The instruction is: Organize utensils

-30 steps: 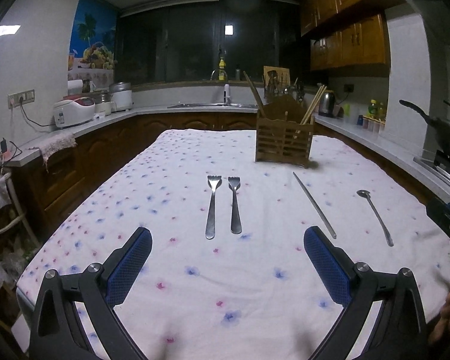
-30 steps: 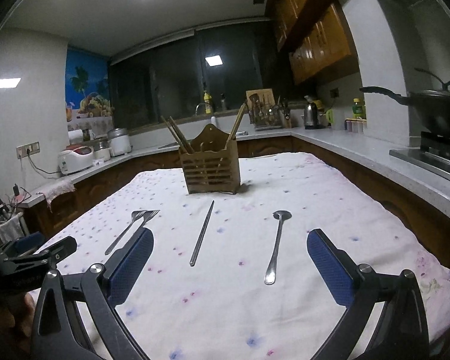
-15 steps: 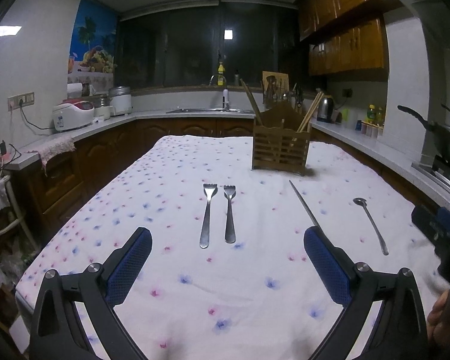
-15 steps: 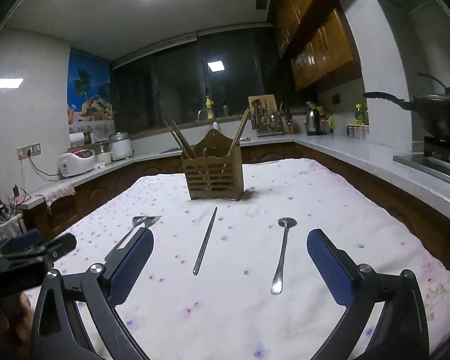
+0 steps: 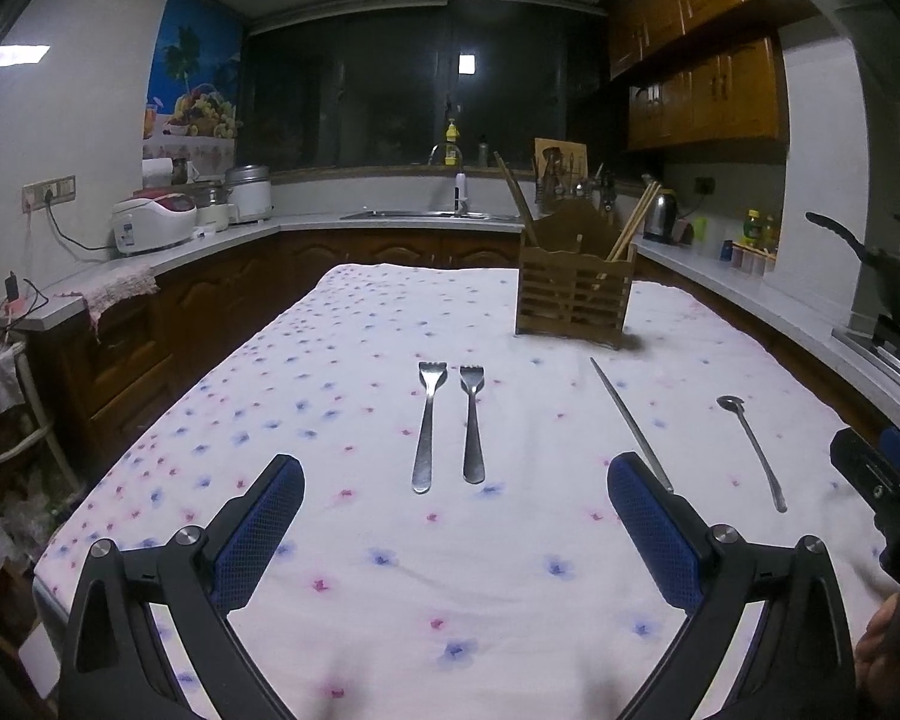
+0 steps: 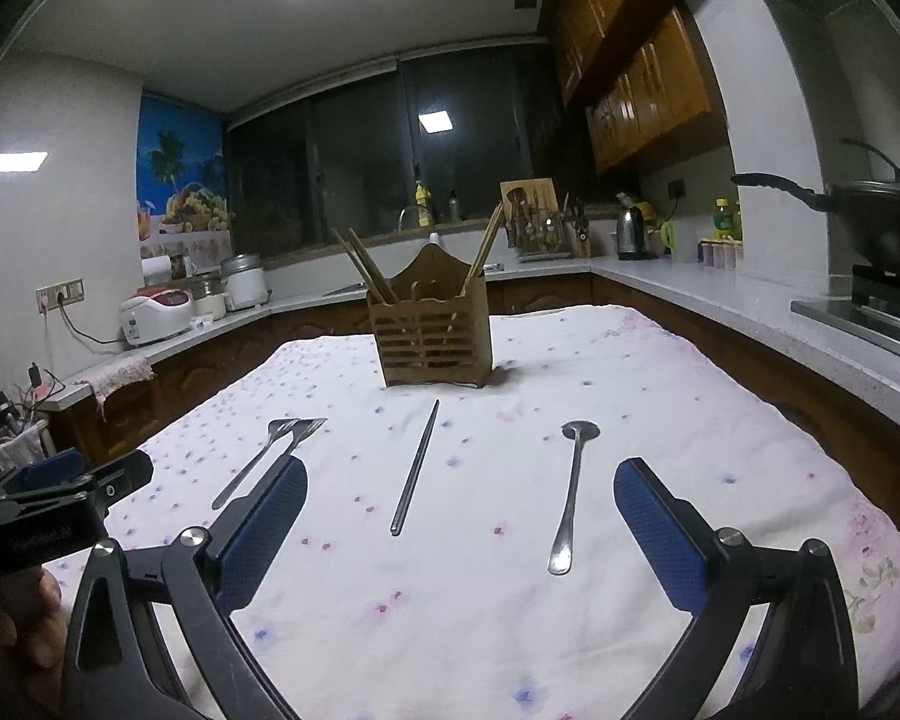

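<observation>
The left claw point(image 5: 455, 531) hangs above the flower-print cloth point(image 5: 390, 600) on the worktop, fingers spread wide, holding nothing. Straight ahead of it, between its fingers' lines, lie two forks point(image 5: 447, 423) side by side, tines away. Beyond its right finger lies a metal chopstick point(image 5: 627, 420), then a long-handled spoon point(image 5: 750, 450) further right. The right claw point(image 6: 459, 534) is likewise agape and bare; the chopstick point(image 6: 415, 468) and spoon point(image 6: 573, 492) lie ahead between its fingers, the forks point(image 6: 270, 456) off its left finger. Ahead stands the wooden utensil holder point(image 6: 431, 333), wooden chopsticks point(image 6: 363, 267) leaning inside.
</observation>
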Action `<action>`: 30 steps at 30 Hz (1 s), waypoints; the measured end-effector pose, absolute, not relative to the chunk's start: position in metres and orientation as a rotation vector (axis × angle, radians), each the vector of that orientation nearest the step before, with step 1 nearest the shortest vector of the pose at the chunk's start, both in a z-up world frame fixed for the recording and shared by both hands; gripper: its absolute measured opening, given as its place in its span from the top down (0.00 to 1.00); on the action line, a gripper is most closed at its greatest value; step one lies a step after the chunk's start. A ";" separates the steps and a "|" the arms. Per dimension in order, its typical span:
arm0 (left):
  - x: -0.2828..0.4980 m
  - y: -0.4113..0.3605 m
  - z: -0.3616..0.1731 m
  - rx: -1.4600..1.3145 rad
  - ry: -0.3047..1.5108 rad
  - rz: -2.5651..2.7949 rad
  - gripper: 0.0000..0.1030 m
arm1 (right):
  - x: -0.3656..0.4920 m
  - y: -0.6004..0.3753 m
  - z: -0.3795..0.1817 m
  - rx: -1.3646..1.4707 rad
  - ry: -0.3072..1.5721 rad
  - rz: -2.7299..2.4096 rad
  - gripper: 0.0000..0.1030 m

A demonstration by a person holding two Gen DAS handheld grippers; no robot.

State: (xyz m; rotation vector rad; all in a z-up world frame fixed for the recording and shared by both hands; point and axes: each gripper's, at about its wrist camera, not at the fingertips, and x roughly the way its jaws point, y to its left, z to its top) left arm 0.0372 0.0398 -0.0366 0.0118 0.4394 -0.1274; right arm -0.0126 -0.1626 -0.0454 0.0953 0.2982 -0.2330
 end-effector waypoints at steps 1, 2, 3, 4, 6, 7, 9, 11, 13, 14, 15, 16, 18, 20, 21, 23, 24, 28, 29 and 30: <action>0.037 0.040 -0.037 0.015 0.437 -0.126 0.01 | -0.013 -0.162 -0.046 0.095 0.300 -0.232 0.00; 0.036 0.039 -0.037 0.018 0.434 -0.124 0.01 | -0.013 -0.162 -0.045 0.094 0.301 -0.231 0.00; 0.036 0.039 -0.036 0.019 0.432 -0.123 0.01 | -0.013 -0.162 -0.045 0.094 0.301 -0.231 0.00; 0.035 0.039 -0.036 0.020 0.431 -0.123 0.01 | -0.013 -0.162 -0.045 0.096 0.300 -0.231 0.00; 0.035 0.039 -0.037 0.021 0.430 -0.123 0.01 | -0.013 -0.162 -0.045 0.095 0.300 -0.232 0.00; 0.036 0.039 -0.037 0.021 0.430 -0.126 0.01 | -0.013 -0.162 -0.045 0.095 0.298 -0.232 0.00; 0.035 0.039 -0.037 0.020 0.429 -0.123 0.01 | -0.013 -0.162 -0.045 0.096 0.297 -0.232 0.00; 0.035 0.039 -0.037 0.021 0.432 -0.127 0.01 | -0.013 -0.162 -0.045 0.096 0.298 -0.231 0.00; 0.036 0.039 -0.037 0.024 0.438 -0.127 0.01 | -0.014 -0.162 -0.045 0.096 0.295 -0.230 0.00; 0.035 0.038 -0.037 0.025 0.437 -0.126 0.01 | -0.013 -0.162 -0.045 0.095 0.295 -0.230 0.00; 0.035 0.038 -0.037 0.025 0.437 -0.128 0.01 | -0.013 -0.162 -0.045 0.095 0.294 -0.229 0.00; 0.035 0.038 -0.036 0.024 0.436 -0.129 0.01 | -0.014 -0.162 -0.044 0.095 0.293 -0.229 0.00; 0.035 0.038 -0.036 0.026 0.432 -0.128 0.01 | -0.015 -0.162 -0.044 0.095 0.287 -0.225 0.00; 0.034 0.037 -0.035 0.031 0.427 -0.127 0.01 | -0.015 -0.161 -0.043 0.093 0.287 -0.224 0.00; 0.034 0.037 -0.034 0.033 0.425 -0.127 0.01 | -0.015 -0.161 -0.043 0.092 0.287 -0.224 0.00; 0.034 0.037 -0.035 0.035 0.423 -0.129 0.01 | -0.015 -0.161 -0.043 0.095 0.286 -0.223 0.00; 0.033 0.037 -0.035 0.035 0.422 -0.129 0.01 | -0.015 -0.161 -0.043 0.095 0.287 -0.224 0.00; 0.033 0.037 -0.036 0.039 0.420 -0.126 0.01 | -0.015 -0.161 -0.043 0.096 0.288 -0.225 0.00; 0.033 0.037 -0.036 0.040 0.419 -0.127 0.01 | -0.015 -0.162 -0.043 0.094 0.286 -0.224 0.00; 0.033 0.037 -0.036 0.041 0.419 -0.125 0.01 | -0.015 -0.161 -0.043 0.093 0.286 -0.224 0.00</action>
